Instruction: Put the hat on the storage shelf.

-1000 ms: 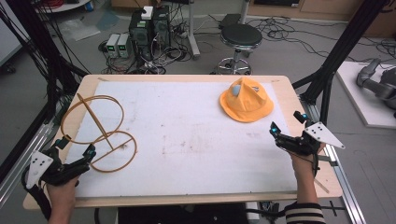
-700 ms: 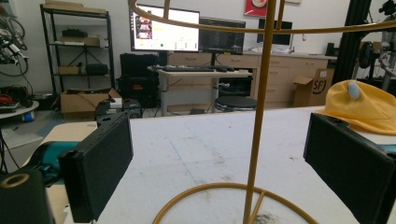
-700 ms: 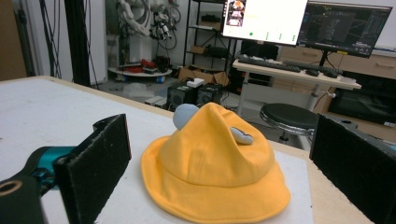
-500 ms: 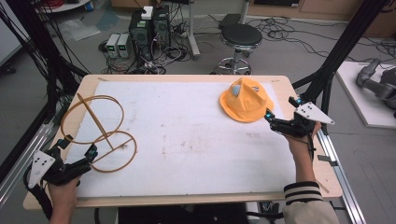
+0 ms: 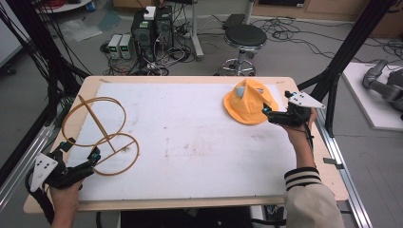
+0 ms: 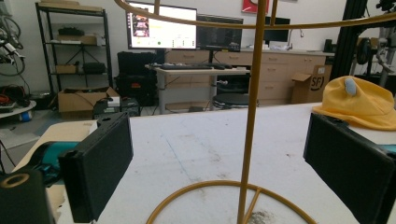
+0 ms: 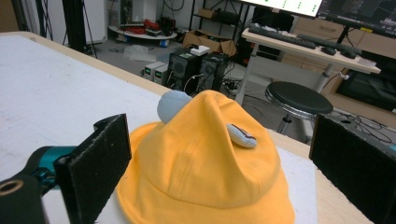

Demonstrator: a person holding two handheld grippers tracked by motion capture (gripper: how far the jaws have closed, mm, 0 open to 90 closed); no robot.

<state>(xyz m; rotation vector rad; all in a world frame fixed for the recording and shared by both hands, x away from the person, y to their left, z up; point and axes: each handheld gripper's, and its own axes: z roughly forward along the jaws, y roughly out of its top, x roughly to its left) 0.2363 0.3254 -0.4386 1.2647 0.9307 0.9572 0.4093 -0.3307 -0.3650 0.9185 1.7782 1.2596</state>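
Note:
A yellow bucket hat [image 5: 246,102] with small grey ears lies at the table's far right. My right gripper [image 5: 267,114] is open at the hat's right brim. In the right gripper view the hat [image 7: 205,168] sits between the wide-apart jaws of that gripper [image 7: 224,163], not pinched. A gold wire stand [image 5: 100,132] with looped rings stands at the left. My left gripper [image 5: 84,148] is open at its near edge. In the left gripper view the stand's upright rod [image 6: 252,116] rises between the open jaws of that gripper [image 6: 224,163], untouched.
The white table sheet [image 5: 190,137] spans the wooden table [image 5: 332,185]. Black frame posts [image 5: 344,52] rise past the right corner. Beyond the far edge are a stool [image 5: 244,38] and computer boxes [image 5: 152,23] on the floor.
My right gripper has moved forward and left from the table's right edge up to the hat's brim. The left gripper and the wire stand have stayed put.

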